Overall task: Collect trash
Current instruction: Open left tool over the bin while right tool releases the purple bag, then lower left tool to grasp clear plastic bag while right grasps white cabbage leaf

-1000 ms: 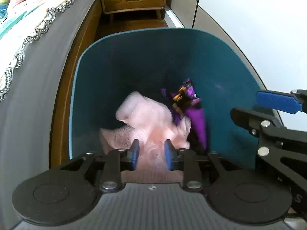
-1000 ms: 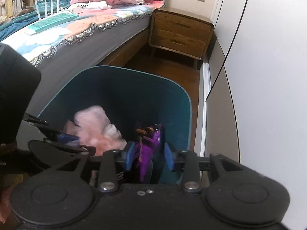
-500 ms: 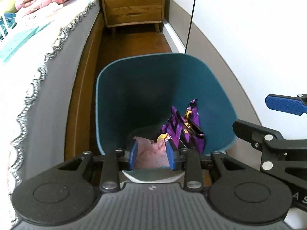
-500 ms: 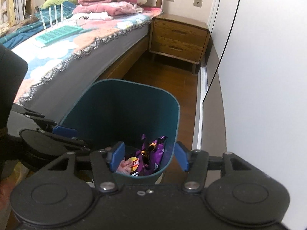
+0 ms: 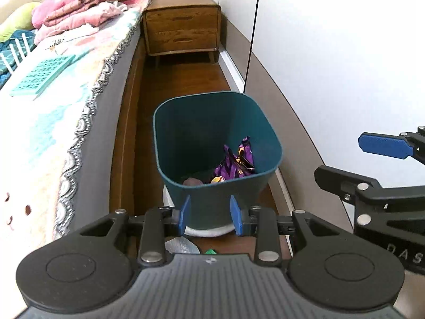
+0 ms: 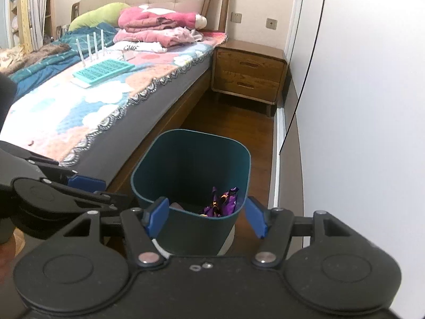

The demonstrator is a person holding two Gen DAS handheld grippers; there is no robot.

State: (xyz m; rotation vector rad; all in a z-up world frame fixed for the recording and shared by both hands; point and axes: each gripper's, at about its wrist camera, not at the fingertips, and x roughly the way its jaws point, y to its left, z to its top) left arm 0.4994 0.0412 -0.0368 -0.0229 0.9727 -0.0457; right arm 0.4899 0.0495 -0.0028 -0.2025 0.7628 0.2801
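Observation:
A teal trash bin (image 5: 212,111) (image 6: 191,146) stands on the wooden floor between the bed and the wardrobe. Inside lie a purple snack wrapper (image 5: 236,163) (image 6: 221,204) and a pink tissue wad (image 5: 193,181) (image 6: 176,205), mostly hidden by the rim. My left gripper (image 5: 210,214) is open and empty, held above and in front of the bin. My right gripper (image 6: 206,219) is wide open and empty, also above and short of the bin. The right gripper's blue finger (image 5: 382,146) shows at the right of the left wrist view.
A bed (image 6: 106,98) with a patterned cover runs along the left. A wooden nightstand (image 5: 183,26) (image 6: 249,71) stands behind the bin. A white wardrobe (image 6: 372,106) lines the right. A clear wrapper (image 5: 180,246) and a small green scrap (image 5: 209,251) lie on the floor below my left gripper.
Both grippers let go of their trash into the bin, opened, and pulled up and back. The pink tissue and purple wrapper now lie in the bin.

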